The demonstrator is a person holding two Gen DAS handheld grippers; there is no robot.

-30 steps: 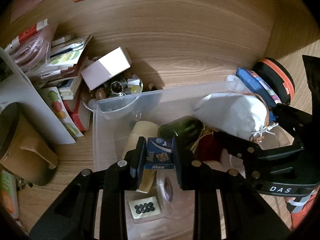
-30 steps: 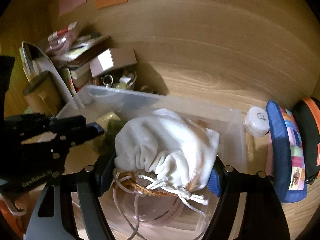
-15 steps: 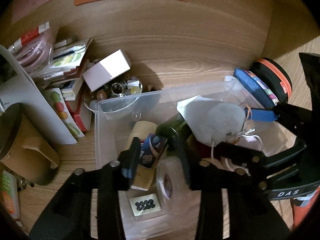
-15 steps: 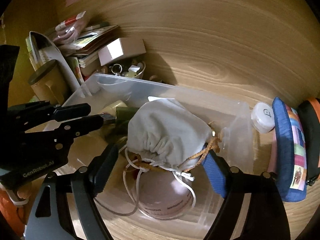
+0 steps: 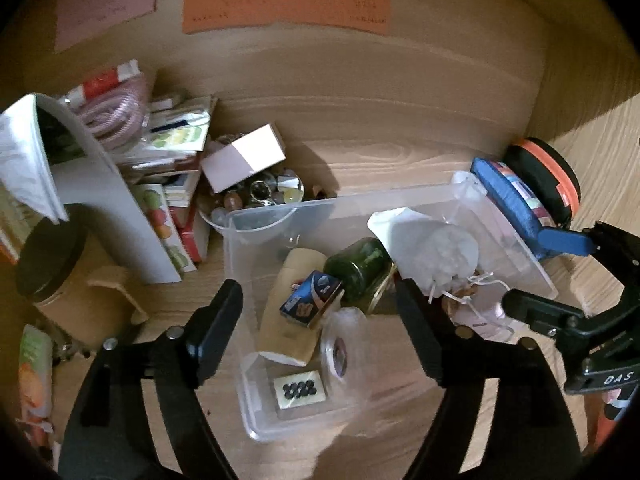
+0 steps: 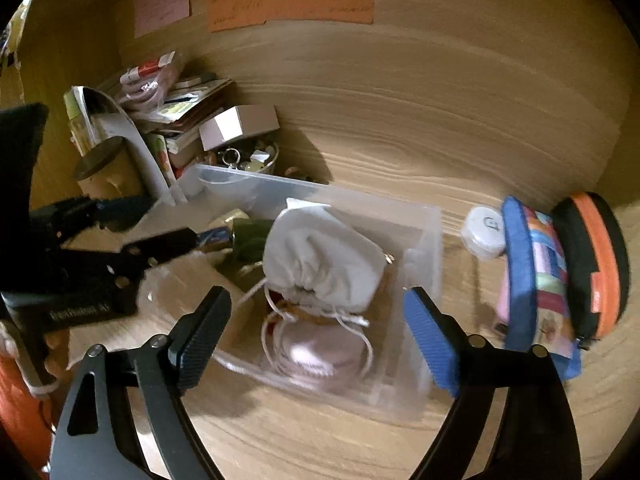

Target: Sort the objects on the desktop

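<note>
Both grippers hang above a clear plastic bin [image 5: 404, 204] on a wood desk [image 5: 400, 152], w/ nothing held.

Left gripper [image 5: 320, 300]: jaws spread wide, black pads either side of the bin's middle. Right gripper [image 6: 316, 312]: jaws also spread wide, one black pad, one blue pad, empty gap betw. them.

In the bin:
- small blue box [image 5: 312, 300], printed w/ white lettering, lying tilted on a cream-coloured packet [image 5: 288, 312], touching a dark green jar [image 5: 358, 268] that lies on its side.
- white drawstring pouch [image 6: 320, 260], soft cloth, gathered neck, white cords trailing toward the cameras; it rests at the bin's right end, partly on a round pink tin [image 6: 312, 356]. Just beside the green jar.
- roll of clear tape [image 5: 340, 348] standing on edge near the front.
- small card w/ black dots [image 5: 300, 390] flat on the bin floor at the front corner.

Outside the bin: blue patterned pouch [image 6: 532, 280] and a black-orange case [image 6: 592, 264] just right of it, a small white round tub [image 6: 484, 232] betw. pouch and bin. Left: white carton [image 5: 244, 158] atop a bowl of small trinkets [image 5: 260, 196], stacked booklets [image 5: 172, 152], a brown cup w/ dark lid [image 5: 52, 280]. Coloured paper notes [image 5: 284, 0] on the back wall.
</note>
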